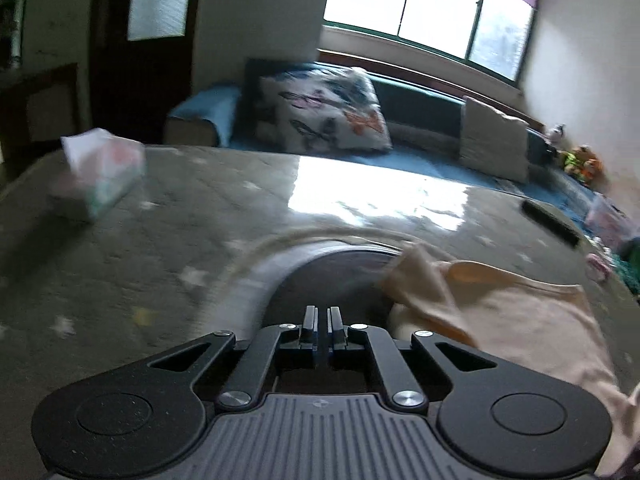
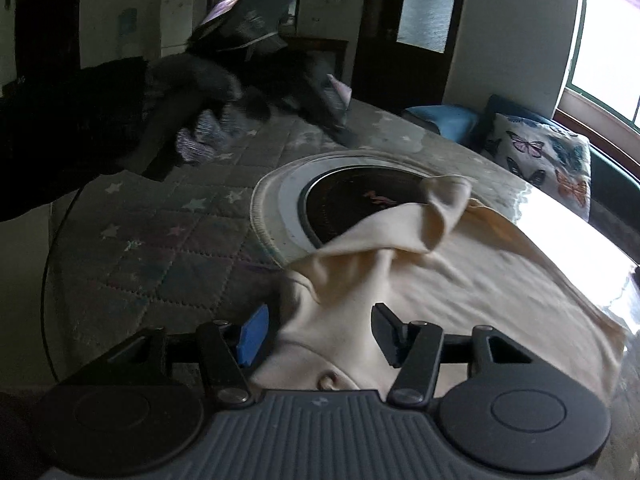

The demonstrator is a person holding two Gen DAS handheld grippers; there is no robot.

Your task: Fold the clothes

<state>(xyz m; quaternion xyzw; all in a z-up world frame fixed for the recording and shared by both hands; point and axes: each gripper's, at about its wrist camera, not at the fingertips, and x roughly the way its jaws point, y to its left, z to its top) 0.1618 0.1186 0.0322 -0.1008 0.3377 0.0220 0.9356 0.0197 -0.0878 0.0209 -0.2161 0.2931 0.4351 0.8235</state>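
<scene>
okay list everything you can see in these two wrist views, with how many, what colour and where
garment: one, cream, rumpled on the table, partly over the round plate
round plate: one, black with pale rim, set in the table centre
table: one, grey quilted star-print cover
tissue pack: one, white and green, far left of the table
dark flat object: one, black, table's right edge; blurred
butterfly pillow: one, white, on the blue sofa
beige cushion: one, on the sofa
left gripper: black, shut, holding nothing
right gripper: black, blue pads, open astride the garment
</scene>
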